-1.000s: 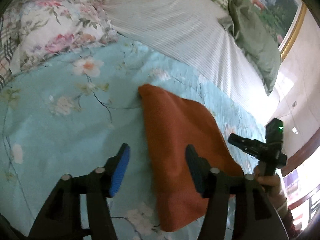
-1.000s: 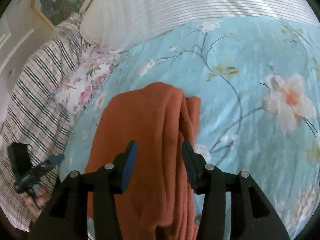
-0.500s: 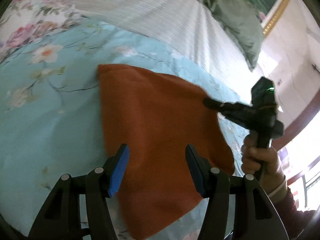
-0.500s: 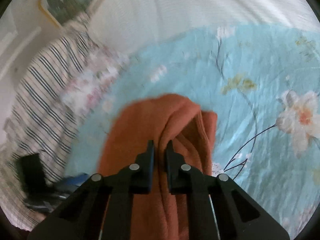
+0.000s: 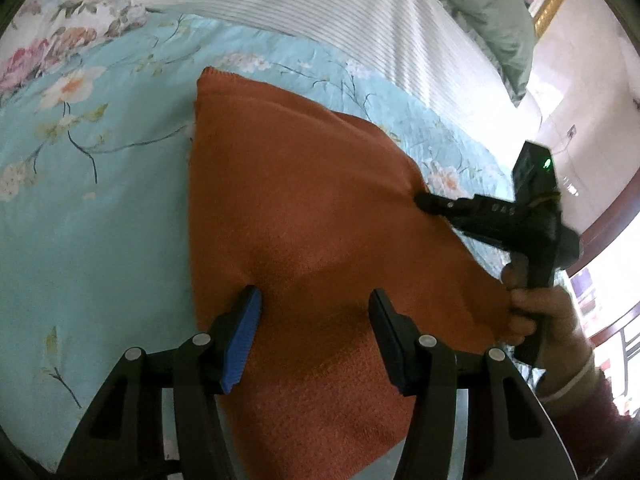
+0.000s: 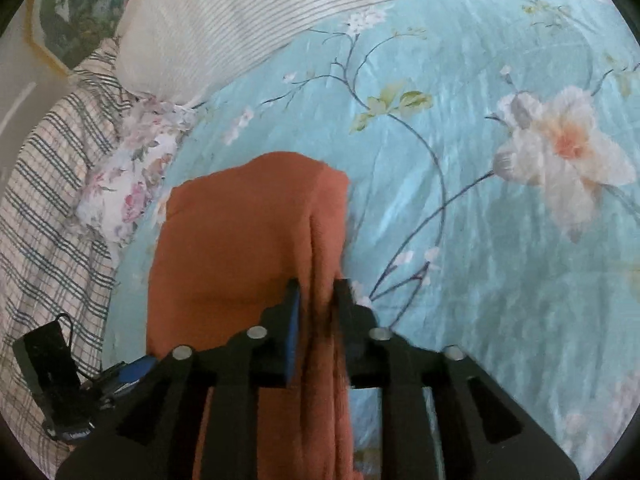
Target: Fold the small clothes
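Note:
An orange knitted cloth lies on the light-blue flowered bedspread. My left gripper is open, its fingers hanging just above the cloth's near part. My right gripper is shut on a bunched fold of the orange cloth and holds that edge lifted. In the left wrist view the right gripper shows at the cloth's right edge, with the person's hand behind it. The left gripper shows at the lower left of the right wrist view.
A white striped sheet and a green pillow lie at the far side of the bed. A flowered pillow and a plaid blanket lie beside the cloth. A wall with a framed picture stands behind.
My right gripper closed on the cloth's fold and lifted it. My left gripper moved over the cloth, still open.

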